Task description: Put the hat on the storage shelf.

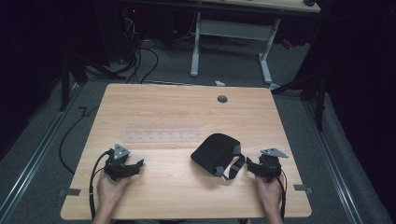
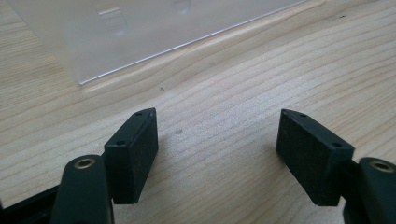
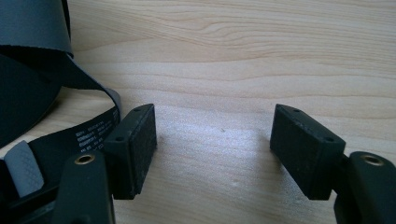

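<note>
Table: one black mask, one clear rack; left gripper, right gripper jaws spread, empty.

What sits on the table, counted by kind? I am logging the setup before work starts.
Black strapped pad: 1
Clear plastic rack: 1
Grippers, jaws open: 2, left gripper and right gripper
Total: 4

room dark | grey carpet floor | white-legged desk behind | cables | light wood table
</note>
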The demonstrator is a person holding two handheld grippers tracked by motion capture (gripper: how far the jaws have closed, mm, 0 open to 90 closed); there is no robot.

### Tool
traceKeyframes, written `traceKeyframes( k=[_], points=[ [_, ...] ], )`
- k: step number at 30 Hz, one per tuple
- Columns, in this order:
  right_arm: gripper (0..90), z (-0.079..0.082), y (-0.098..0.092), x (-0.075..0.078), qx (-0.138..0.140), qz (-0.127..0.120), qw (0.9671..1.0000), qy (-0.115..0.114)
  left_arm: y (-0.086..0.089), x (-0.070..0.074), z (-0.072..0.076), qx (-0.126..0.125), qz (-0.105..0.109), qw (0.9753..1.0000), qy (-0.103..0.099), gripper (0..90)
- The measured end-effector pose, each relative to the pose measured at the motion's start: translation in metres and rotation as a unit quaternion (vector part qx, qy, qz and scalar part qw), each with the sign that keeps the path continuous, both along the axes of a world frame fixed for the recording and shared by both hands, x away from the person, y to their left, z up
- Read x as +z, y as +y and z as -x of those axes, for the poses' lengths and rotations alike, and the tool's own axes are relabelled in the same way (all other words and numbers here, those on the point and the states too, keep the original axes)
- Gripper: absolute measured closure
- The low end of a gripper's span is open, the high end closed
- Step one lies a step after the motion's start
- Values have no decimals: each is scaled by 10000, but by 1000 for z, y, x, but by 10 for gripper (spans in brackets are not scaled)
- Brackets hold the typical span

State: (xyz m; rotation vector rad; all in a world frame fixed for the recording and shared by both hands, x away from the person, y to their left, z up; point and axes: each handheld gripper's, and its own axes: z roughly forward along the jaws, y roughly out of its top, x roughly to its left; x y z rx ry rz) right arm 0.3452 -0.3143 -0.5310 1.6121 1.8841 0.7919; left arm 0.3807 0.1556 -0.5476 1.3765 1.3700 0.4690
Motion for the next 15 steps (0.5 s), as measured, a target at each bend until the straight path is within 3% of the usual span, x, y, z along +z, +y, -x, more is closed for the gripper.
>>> traceKeyframes(
  k=[15],
  points=[
    [332, 1, 0, 0, 48, -34, 10000, 6, 0, 0, 0, 11, 2, 10000, 8, 297]
  ],
)
